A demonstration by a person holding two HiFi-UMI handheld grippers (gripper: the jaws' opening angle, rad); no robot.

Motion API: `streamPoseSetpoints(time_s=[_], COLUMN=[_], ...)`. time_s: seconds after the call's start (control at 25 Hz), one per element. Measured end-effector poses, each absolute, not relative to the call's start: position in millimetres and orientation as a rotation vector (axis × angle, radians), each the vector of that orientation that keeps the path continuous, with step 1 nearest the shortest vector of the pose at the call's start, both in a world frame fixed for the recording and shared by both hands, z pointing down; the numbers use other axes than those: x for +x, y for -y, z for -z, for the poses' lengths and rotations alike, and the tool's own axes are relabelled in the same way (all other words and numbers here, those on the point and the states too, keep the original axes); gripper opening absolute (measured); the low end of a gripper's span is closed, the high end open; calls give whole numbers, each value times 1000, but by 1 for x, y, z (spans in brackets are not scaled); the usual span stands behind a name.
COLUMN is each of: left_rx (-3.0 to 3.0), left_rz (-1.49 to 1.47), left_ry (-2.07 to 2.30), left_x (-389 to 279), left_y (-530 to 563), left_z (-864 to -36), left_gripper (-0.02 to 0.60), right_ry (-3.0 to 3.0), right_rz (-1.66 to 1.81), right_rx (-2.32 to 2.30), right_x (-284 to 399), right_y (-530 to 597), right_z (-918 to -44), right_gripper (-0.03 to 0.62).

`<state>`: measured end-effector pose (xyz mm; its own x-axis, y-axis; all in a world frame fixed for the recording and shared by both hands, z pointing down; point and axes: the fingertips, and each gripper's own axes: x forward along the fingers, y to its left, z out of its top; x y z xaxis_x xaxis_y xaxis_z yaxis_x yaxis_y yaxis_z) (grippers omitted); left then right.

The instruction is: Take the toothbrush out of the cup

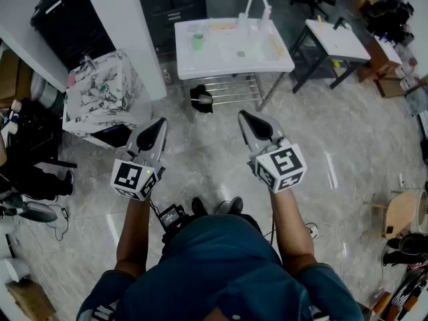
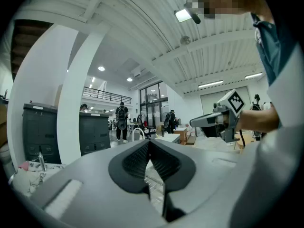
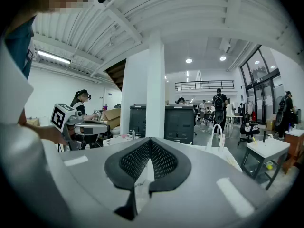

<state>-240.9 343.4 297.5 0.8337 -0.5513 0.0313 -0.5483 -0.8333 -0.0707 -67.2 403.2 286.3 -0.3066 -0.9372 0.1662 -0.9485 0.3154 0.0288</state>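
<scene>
A green cup (image 1: 198, 41) stands on the left part of a white sink table (image 1: 277, 63) at the far side of the room; it is too small to make out a toothbrush in it. My left gripper (image 1: 161, 122) and right gripper (image 1: 241, 114) hover side by side over the marble floor, well short of the table. Both are shut with nothing between the pads. In the left gripper view the jaws (image 2: 149, 141) meet at the tips, and the right gripper (image 2: 209, 120) shows to the side. The right gripper view shows its own jaws (image 3: 150, 140) closed.
The sink table carries a white faucet (image 1: 257, 3) and has a wire shelf (image 1: 227, 89) underneath. A marbled white box (image 1: 100, 92) and a black bin (image 1: 67, 12) stand left. A small white table (image 1: 338, 39) is right. Other people stand in the background.
</scene>
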Motion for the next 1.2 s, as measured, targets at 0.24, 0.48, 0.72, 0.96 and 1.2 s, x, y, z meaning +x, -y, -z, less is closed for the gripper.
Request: streamPoseSetpoints(time_s=[0.24, 0.48, 0.72, 0.96, 1.2], left_rx=[-2958, -2965, -2971, -2974, -2971], left_rz=[72, 59, 46, 53, 86], left_ry=[-870, -852, -837, -821, -851], left_x=[-250, -258, -268, -265, -252], left_y=[-338, -327, -314, -303, -286], left_z=[-297, -296, -298, -298, -302], left_gripper=[0, 0, 0, 0, 0], right_ry=[2408, 2392, 2415, 2446, 2456], right_rz=[-118, -123, -139, -156, -161], right_rx=[1762, 1776, 1822, 1825, 1813], right_x=[-76, -84, -92, -91, -69], right_y=[-400, -392, -380, -368, -344], right_z=[-286, -284, -280, -278, -280], right_gripper=[8, 8, 9, 11, 11])
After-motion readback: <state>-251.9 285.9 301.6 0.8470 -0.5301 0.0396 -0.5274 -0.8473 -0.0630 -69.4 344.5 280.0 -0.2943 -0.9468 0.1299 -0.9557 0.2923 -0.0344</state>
